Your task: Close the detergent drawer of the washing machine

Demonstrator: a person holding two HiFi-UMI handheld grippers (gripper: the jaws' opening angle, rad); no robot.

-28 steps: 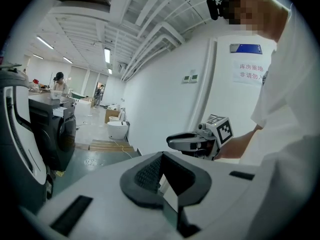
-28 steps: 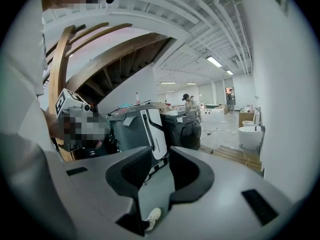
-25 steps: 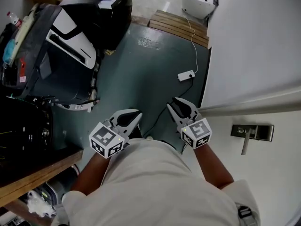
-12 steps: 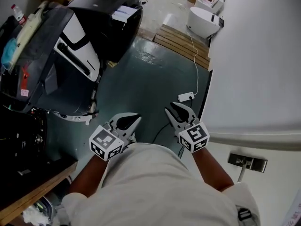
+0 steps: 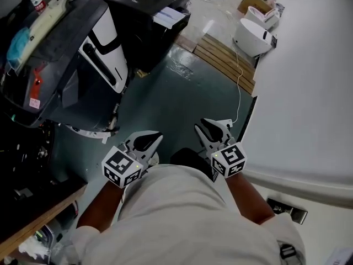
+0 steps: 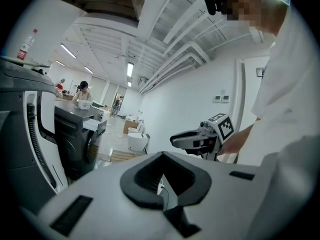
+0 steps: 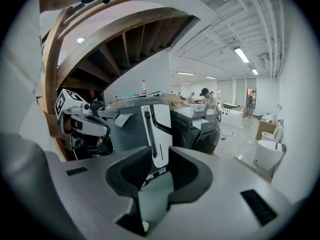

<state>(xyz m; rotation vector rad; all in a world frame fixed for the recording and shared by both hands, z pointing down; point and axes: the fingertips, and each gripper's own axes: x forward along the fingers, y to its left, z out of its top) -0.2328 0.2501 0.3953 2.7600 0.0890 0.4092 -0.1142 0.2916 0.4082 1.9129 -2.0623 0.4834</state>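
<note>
The dark washing machine [image 5: 149,10] stands far ahead at the top of the head view, its detergent drawer [image 5: 171,18] pulled out. It also shows in the right gripper view as the washing machine [image 7: 200,129] with its drawer [image 7: 205,123] sticking out, and small in the left gripper view [image 6: 75,139]. Both grippers are held side by side in front of the person's body, well short of the machine. My left gripper [image 5: 157,137] has its tips together with nothing in it. My right gripper [image 5: 212,127] stands partly open and empty.
A big grey and white machine [image 5: 83,54] fills the left. A curved white wall [image 5: 309,93] runs along the right, with a metal handle plate [image 5: 287,210] low down. Ahead lie a wooden pallet [image 5: 226,59], a white round unit [image 5: 253,35] and a cable [image 5: 238,93].
The floor and wall slid down the head view as the person walked toward the washing machine. The power strip passed out of sight. Both grippers kept their place before the body.
</note>
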